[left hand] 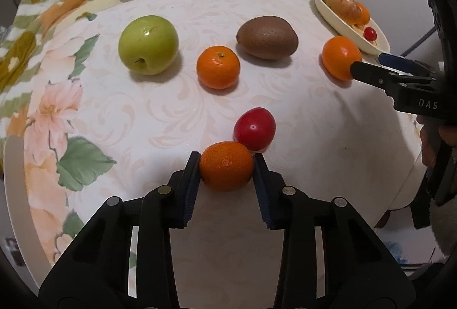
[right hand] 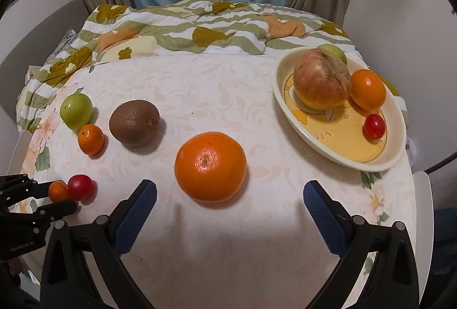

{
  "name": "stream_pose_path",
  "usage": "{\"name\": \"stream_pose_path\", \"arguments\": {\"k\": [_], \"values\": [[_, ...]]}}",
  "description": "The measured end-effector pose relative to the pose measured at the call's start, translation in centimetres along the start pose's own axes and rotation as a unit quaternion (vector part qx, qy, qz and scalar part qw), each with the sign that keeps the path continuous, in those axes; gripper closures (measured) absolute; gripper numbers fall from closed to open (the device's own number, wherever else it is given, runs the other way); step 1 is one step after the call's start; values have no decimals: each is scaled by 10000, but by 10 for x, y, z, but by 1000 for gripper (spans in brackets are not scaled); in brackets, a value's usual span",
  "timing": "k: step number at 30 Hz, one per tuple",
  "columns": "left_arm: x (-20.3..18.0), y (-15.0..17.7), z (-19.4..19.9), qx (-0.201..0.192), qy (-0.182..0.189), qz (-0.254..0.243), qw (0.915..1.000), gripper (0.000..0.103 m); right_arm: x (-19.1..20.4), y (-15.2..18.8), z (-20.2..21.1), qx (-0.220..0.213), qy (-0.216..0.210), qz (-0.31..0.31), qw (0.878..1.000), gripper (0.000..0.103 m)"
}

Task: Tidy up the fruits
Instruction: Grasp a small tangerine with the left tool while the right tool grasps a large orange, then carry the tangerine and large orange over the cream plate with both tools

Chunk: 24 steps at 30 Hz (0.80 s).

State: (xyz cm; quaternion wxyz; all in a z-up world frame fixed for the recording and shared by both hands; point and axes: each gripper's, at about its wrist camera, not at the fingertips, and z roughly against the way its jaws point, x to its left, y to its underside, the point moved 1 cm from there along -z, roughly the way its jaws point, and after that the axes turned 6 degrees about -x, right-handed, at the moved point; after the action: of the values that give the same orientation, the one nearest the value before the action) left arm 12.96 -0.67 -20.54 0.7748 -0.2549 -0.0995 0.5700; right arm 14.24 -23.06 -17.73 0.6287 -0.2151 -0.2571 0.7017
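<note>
My left gripper (left hand: 226, 166) is shut on a small orange (left hand: 226, 165) that rests on the table, touching a red plum (left hand: 255, 128) just behind it. My right gripper (right hand: 230, 194) is open, its blue pads on either side of a big orange (right hand: 210, 166) lying just ahead of the fingertips. In the left wrist view that gripper (left hand: 368, 64) reaches in from the right at the same orange (left hand: 341, 57). A green apple (left hand: 148, 44), another small orange (left hand: 218, 67) and a kiwi (left hand: 267, 37) lie further back. A cream plate (right hand: 340, 150) holds a red-yellow apple (right hand: 322, 79), an orange, a cherry tomato and a green fruit.
The round table (right hand: 217, 97) has a pale floral cloth. A bed with a green and orange striped quilt (right hand: 205, 23) lies behind it. The plate sits near the table's right edge. My left gripper shows at the far left of the right wrist view (right hand: 61, 196).
</note>
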Motion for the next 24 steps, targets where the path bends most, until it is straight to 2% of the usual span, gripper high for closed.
{"name": "stream_pose_path", "arguments": {"k": [5, 12, 16, 20, 24], "values": [[0, 3, 2, 4, -82, 31, 10000, 60, 5, -3, -9, 74, -114, 120, 9998, 8], [8, 5, 4, -5, -197, 203, 9996, 60, 11, -6, -22, 174, -244, 281, 9992, 24], [13, 7, 7, -18, -268, 286, 9992, 60, 14, -6, -28, 220, -270, 355, 9988, 29], [18, 8, 11, -44, -323, 384, 9987, 60, 16, -7, -32, 264, -217, 399, 9986, 48], [20, 7, 18, -106, -336, 470, 9983, 60, 14, -10, -29, 257, -340, 268, 9987, 48]]}}
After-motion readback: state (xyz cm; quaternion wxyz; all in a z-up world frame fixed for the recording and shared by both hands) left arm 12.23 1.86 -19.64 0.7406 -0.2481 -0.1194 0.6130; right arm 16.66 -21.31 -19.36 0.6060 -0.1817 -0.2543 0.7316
